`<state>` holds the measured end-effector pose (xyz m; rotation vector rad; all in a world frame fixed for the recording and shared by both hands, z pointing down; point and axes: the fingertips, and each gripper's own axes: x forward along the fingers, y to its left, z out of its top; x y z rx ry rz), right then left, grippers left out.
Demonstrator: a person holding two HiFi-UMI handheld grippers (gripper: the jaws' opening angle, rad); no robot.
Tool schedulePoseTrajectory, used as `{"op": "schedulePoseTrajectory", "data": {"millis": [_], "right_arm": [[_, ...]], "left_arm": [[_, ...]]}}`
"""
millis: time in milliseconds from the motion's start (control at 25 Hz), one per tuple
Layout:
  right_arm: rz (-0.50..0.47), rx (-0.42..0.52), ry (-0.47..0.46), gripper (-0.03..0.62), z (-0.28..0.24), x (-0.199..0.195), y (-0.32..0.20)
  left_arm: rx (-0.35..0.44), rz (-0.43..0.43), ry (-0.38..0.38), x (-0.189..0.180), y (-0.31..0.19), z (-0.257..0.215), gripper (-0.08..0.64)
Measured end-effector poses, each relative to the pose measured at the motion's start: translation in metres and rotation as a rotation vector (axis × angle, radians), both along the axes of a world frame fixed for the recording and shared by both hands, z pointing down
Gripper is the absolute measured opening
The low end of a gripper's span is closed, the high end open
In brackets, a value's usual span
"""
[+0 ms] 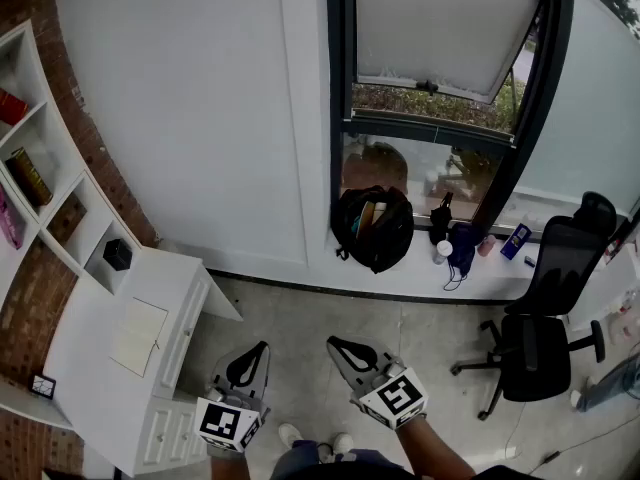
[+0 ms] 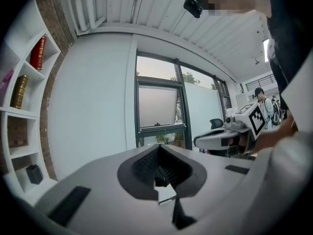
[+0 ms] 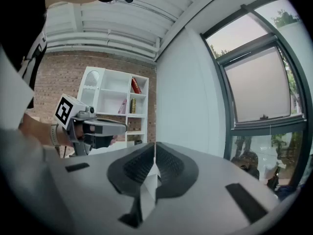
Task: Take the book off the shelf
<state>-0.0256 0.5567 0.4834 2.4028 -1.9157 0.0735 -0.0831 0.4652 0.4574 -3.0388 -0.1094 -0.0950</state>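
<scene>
Head view: we hold the left gripper (image 1: pixel 258 350) and the right gripper (image 1: pixel 338 346) low over the floor (image 1: pixel 300 313), each with its jaws pressed together on nothing. A red book (image 1: pixel 10 106) stands among others on the white shelf (image 1: pixel 90 236) far to our left, well apart from both. We judge that the approach has not yet begun. Next we must turn left, reach up and part one pair of jaws.

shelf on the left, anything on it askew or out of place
Nothing looks spilled or broken. On the shelf, the red book leans slanted in its top compartment instead of standing upright. The black box sits alone in a lower cubby.
</scene>
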Motion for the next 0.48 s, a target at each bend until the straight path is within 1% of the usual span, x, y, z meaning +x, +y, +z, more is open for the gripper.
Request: {"op": "schedulePoseTrajectory", "data": {"millis": [80,120,200,360,480], "right_arm": [[0.016,-0.031,-0.013,0.023,-0.001,0.001,-0.008],[0.023,-0.030,-0.015,0.023,-0.003,0.001,-0.014],[0.034,0.006,-0.005,0.023,-0.008,0.002,-0.028],[0.041,0.022,0.001,0.023,-0.019,0.003,-0.064],[0.042,0.054,-0.004,0.025,-0.030,0.004,-0.095]], "left_arm": [[-0.014,-0.001,0.017,-0.005,-0.017,-0.008,0.003],[-0.015,-0.003,0.023,-0.008,-0.025,-0.011,0.003],[-0.013,-0.008,0.029,-0.015,-0.045,-0.014,0.003],[-0.029,-0.017,0.048,-0.023,-0.088,-0.020,0.003],[-0.038,-0.021,0.060,-0.027,-0.119,-0.020,0.003]]}}
